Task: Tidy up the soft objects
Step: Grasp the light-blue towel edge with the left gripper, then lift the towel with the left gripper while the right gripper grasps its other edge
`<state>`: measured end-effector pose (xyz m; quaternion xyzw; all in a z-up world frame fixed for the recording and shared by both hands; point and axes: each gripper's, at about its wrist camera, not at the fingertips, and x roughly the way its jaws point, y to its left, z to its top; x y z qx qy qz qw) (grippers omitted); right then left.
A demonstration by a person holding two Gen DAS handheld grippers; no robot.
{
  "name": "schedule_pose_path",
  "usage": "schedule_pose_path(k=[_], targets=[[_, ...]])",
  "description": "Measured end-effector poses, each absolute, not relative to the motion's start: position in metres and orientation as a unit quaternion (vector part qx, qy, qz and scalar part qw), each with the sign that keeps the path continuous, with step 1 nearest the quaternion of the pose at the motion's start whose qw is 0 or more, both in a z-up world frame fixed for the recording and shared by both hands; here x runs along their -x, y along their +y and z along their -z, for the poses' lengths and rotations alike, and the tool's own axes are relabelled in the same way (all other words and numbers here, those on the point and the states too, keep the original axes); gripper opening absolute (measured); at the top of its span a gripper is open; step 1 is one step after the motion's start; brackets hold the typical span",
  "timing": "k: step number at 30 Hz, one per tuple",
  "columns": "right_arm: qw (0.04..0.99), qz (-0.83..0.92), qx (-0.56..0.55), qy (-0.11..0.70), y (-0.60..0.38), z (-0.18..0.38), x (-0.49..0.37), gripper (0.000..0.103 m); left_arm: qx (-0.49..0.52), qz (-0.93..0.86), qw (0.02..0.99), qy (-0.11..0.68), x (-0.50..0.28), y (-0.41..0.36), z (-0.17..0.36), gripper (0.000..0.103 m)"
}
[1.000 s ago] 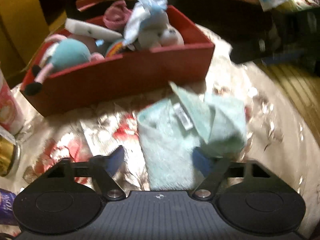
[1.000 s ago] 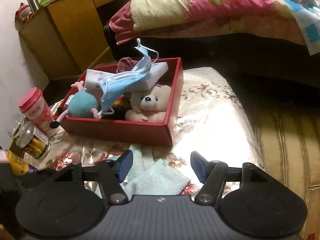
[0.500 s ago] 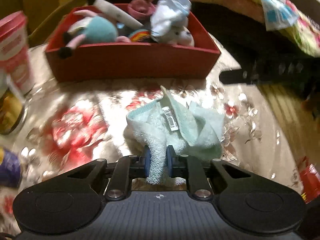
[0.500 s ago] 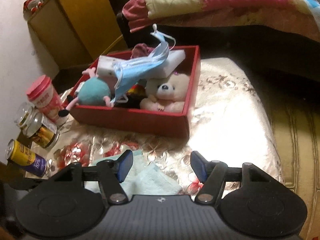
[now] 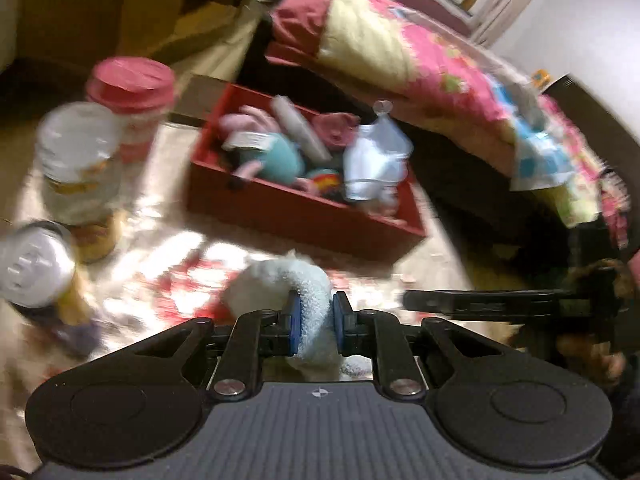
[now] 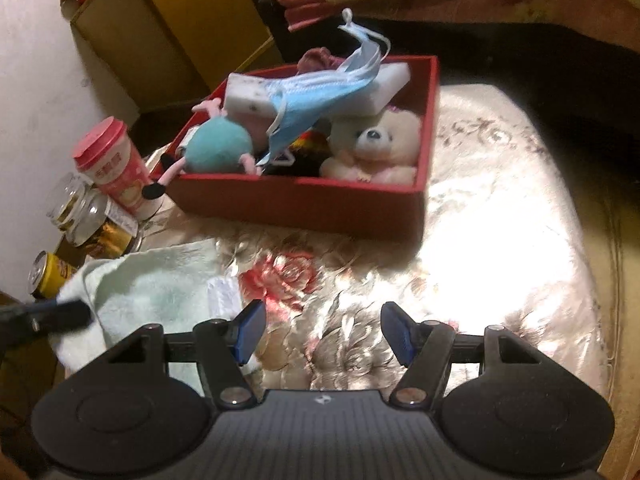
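My left gripper point(image 5: 314, 322) is shut on a fold of the pale green towel point(image 5: 280, 280), which hangs lifted above the flowered cloth. From the right wrist view the towel point(image 6: 160, 292) droops at the lower left from a dark left finger point(image 6: 60, 314). My right gripper point(image 6: 322, 334) stands open over the cloth with nothing between its blue pads. Beyond it sits the red box point(image 6: 320, 204) holding a teal plush point(image 6: 218, 146), a cream teddy bear point(image 6: 380, 144), a blue face mask point(image 6: 320, 92) and a white sponge. The left wrist view is blurred, with the red box point(image 5: 288, 212) ahead.
A pink-lidded cup point(image 6: 110, 164), glass jars point(image 6: 92, 216) and a yellow can point(image 6: 48, 274) crowd the table's left edge. A bed with a pink quilt point(image 5: 440, 72) runs behind the box. A wooden cabinet point(image 6: 160, 32) stands at the back left.
The left gripper went from open over the towel to shut on it, then lifted it off the cloth and rolled. The right gripper stayed open and barely moved.
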<state>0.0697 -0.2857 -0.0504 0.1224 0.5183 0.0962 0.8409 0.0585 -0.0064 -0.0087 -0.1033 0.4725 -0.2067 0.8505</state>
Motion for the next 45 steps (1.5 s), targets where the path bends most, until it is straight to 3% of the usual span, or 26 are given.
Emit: schedule_pose_path(k=[9,12,13,14,19,21,22,23,24,26,36,38,39,41,45], targets=[[0.830,-0.112,-0.095,0.538,-0.260,0.061,-0.074,0.042,0.078,0.168,0.825,0.534,-0.043,0.009,0.047,0.015],[0.822,-0.124,-0.091,0.549,-0.245,0.067,-0.077,0.043,0.058,0.154,0.825,0.541,-0.043,0.006,0.057,0.038],[0.819,-0.130,-0.091,0.551,-0.238,0.068,-0.077,0.043,0.053,0.152,0.826,0.540,-0.041,0.004,0.060,0.055],[0.818,-0.136,-0.089,0.552,-0.233,0.070,-0.077,0.043,0.053,0.160,0.826,0.539,-0.039,0.002,0.062,0.063],[0.823,-0.143,-0.074,0.545,-0.217,0.071,-0.077,0.044,-0.018,0.169,0.832,0.528,-0.028,-0.021,0.071,0.064],[0.828,-0.131,-0.082,0.538,-0.222,0.069,-0.079,0.044,-0.046,0.164,0.835,0.523,-0.028,-0.028,0.079,0.053],[0.830,-0.126,-0.088,0.537,-0.224,0.069,-0.080,0.044,-0.049,0.161,0.832,0.528,-0.029,-0.029,0.083,0.033],[0.830,-0.123,-0.094,0.536,-0.227,0.069,-0.081,0.044,-0.049,0.157,0.827,0.537,-0.030,-0.029,0.088,0.021],[0.830,-0.123,-0.097,0.535,-0.228,0.069,-0.082,0.044,-0.050,0.153,0.830,0.534,-0.028,-0.028,0.089,0.020],[0.831,-0.126,-0.095,0.534,-0.227,0.069,-0.082,0.044,-0.061,0.161,0.830,0.530,-0.024,-0.030,0.085,0.007],[0.810,-0.198,-0.087,0.546,-0.176,0.075,-0.081,0.043,-0.042,0.185,0.817,0.545,-0.015,-0.030,0.082,0.004],[0.797,-0.203,-0.080,0.564,-0.168,0.087,-0.079,0.033,-0.040,0.186,0.815,0.547,-0.014,-0.029,0.082,0.004],[0.792,-0.206,-0.076,0.570,-0.165,0.092,-0.078,0.018,-0.040,0.187,0.815,0.547,-0.013,-0.030,0.081,0.004],[0.796,-0.194,-0.069,0.570,-0.164,0.095,-0.075,0.002,-0.045,0.189,0.813,0.549,-0.012,-0.030,0.082,0.004],[0.779,-0.201,-0.119,0.583,-0.175,0.098,-0.078,0.000,-0.042,0.189,0.810,0.553,-0.013,-0.029,0.083,0.004]])
